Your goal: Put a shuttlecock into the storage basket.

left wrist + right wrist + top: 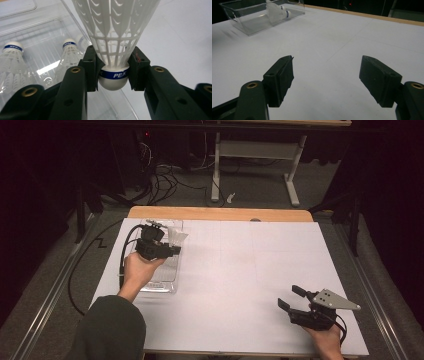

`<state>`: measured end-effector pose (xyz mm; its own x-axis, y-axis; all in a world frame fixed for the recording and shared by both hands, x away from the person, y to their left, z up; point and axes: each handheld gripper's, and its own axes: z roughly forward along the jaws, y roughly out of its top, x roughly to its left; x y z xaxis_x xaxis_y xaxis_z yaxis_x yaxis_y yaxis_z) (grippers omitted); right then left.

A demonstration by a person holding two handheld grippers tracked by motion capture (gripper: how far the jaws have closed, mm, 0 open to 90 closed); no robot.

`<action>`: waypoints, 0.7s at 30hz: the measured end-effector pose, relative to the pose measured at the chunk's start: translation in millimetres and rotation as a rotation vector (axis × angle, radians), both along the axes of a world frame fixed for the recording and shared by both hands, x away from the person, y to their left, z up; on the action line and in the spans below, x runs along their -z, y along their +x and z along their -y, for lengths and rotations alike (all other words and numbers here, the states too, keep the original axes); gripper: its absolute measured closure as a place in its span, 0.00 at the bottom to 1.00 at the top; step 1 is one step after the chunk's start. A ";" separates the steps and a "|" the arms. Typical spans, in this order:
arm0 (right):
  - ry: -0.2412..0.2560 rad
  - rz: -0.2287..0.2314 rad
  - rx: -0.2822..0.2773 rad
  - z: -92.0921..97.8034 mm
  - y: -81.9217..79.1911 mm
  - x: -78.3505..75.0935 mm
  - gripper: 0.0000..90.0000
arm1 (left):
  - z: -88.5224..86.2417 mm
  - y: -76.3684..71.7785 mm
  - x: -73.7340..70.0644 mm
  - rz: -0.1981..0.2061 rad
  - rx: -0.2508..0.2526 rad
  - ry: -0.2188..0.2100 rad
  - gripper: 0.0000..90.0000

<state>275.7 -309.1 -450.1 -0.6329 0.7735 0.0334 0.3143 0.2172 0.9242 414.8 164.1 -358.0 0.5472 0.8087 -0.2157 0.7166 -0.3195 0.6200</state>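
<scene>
At about ten o'clock on the white surface [240, 270], over the clear plastic tray [172, 287], the left gripper [113, 72] has its jaws clamped on the white plastic-skirted shuttlecock [115, 37] at its firm round blue-banded cork base, sensibly sparing the featherlight, crushable lattice skirt, while the right gripper [327, 75] rests near five o'clock, jaws wide apart.

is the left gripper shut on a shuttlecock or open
Shut on it: the left gripper has both jaws pressed against the shuttlecock at its cork base.

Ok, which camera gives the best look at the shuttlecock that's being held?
The left gripper view: the shuttlecock sits close up, clamped at its cork base. The high view shows small white feathers; the right gripper view shows it distantly above the clear box.
</scene>
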 end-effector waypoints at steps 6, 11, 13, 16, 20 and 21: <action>0.000 0.001 0.001 0.0 -0.8 -0.3 0.31 | -6.8 6.8 1.8 -0.008 -0.037 0.017 0.73; 0.001 -0.001 -0.001 0.0 0.0 0.1 0.31 | -11.9 12.2 3.2 -0.026 -0.063 0.030 0.73; 0.001 -0.001 -0.002 -0.1 0.0 0.1 0.31 | -13.8 14.9 4.4 -0.035 -0.077 0.032 0.73; 0.002 -0.003 -0.001 0.0 -0.1 0.1 0.31 | -16.3 18.6 5.8 -0.042 -0.089 0.036 0.73; 0.002 -0.007 0.000 0.0 0.6 0.5 0.31 | -18.3 23.1 7.2 -0.049 -0.105 0.045 0.73; 0.002 -0.008 -0.001 -0.1 0.7 0.5 0.30 | -18.8 24.3 7.6 -0.051 -0.108 0.051 0.73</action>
